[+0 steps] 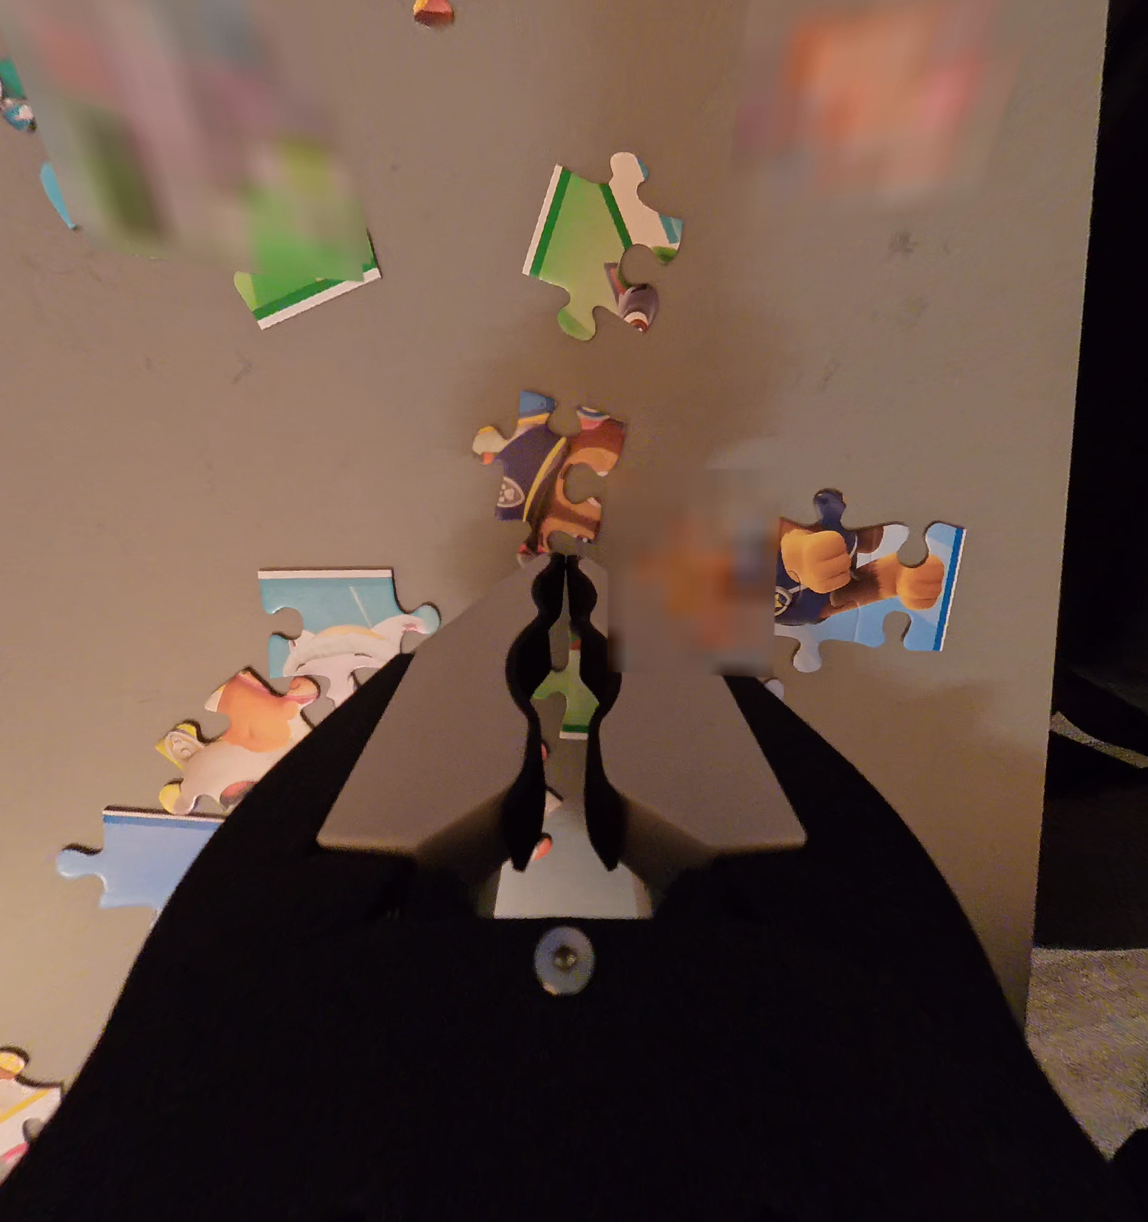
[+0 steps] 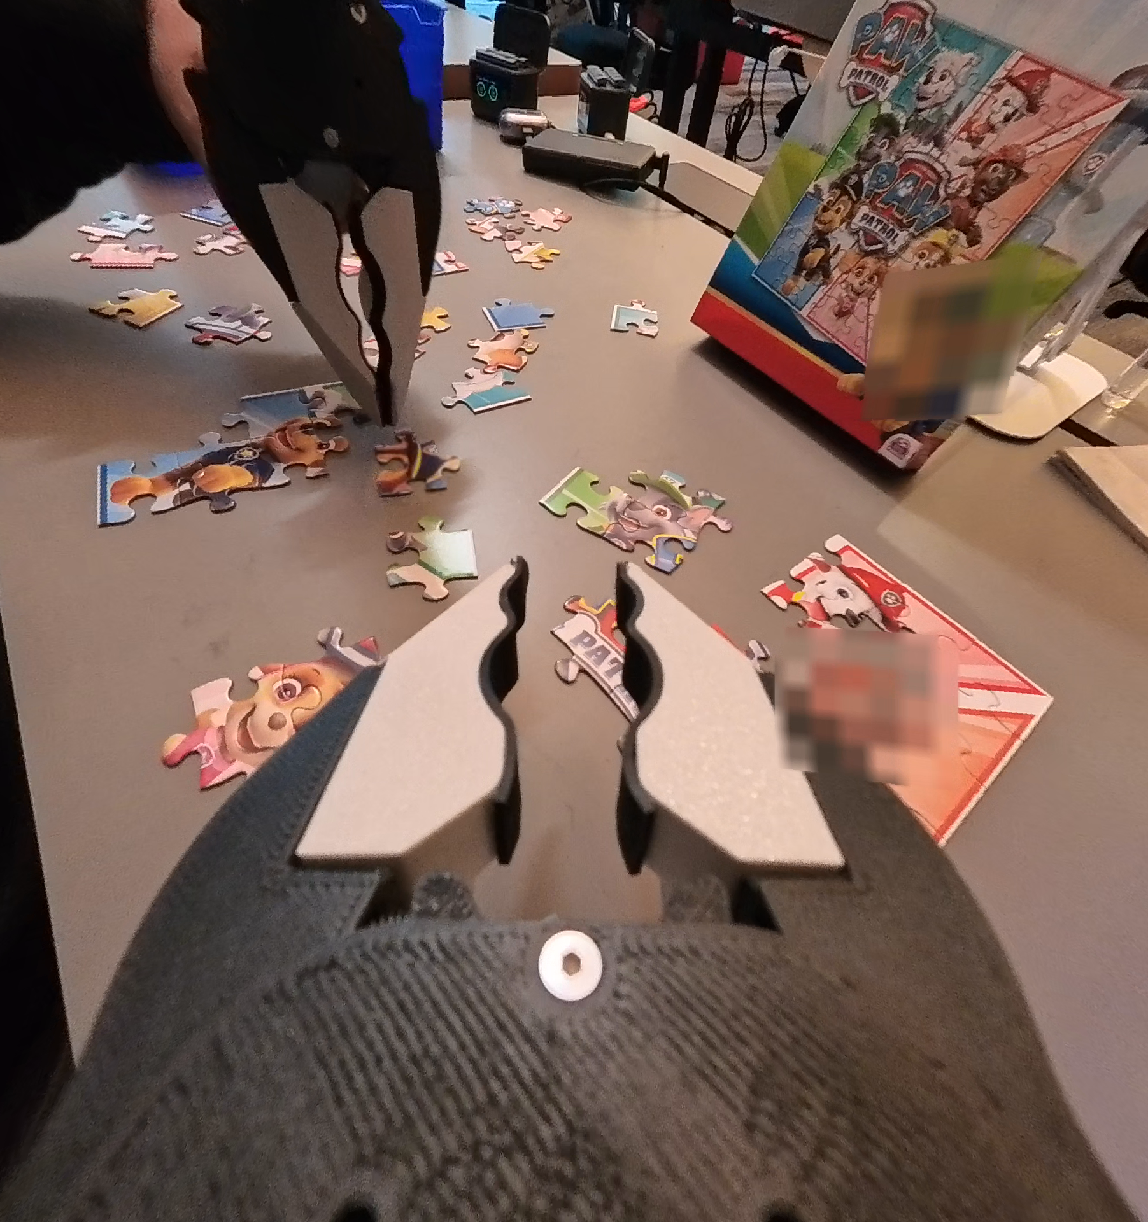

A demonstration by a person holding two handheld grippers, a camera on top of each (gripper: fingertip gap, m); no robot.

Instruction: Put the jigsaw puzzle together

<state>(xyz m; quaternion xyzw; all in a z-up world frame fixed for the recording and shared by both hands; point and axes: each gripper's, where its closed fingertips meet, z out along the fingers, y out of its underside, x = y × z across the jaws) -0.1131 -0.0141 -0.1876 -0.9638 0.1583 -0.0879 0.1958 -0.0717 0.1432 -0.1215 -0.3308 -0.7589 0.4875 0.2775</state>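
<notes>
My left gripper (image 1: 563, 561) is shut, with nothing between its tips. The tips point down at the grey table (image 1: 227, 463), right at the near edge of a loose navy-and-brown puzzle piece (image 1: 551, 469). In the right wrist view this gripper (image 2: 386, 413) stands upright just behind the same piece (image 2: 412, 463). A joined blue dog section (image 2: 194, 469) lies beside that piece and also shows in the left wrist view (image 1: 869, 575). My right gripper (image 2: 571, 575) is open and empty above the table, over a piece with lettering (image 2: 591, 651).
A green-and-white piece (image 2: 435, 555), a joined grey dog section (image 2: 644, 516), a red section (image 2: 888, 661) and a pink dog section (image 2: 260, 707) lie near my right gripper. The puzzle box (image 2: 888, 231) stands at the right. Several loose pieces (image 2: 505, 350) lie farther back. Left tips to right tips: about 20 cm. The joined blue dog section (image 2: 194, 469) is closer to my left gripper, around 9 cm from its tips; the right tips are 20 cm off.
</notes>
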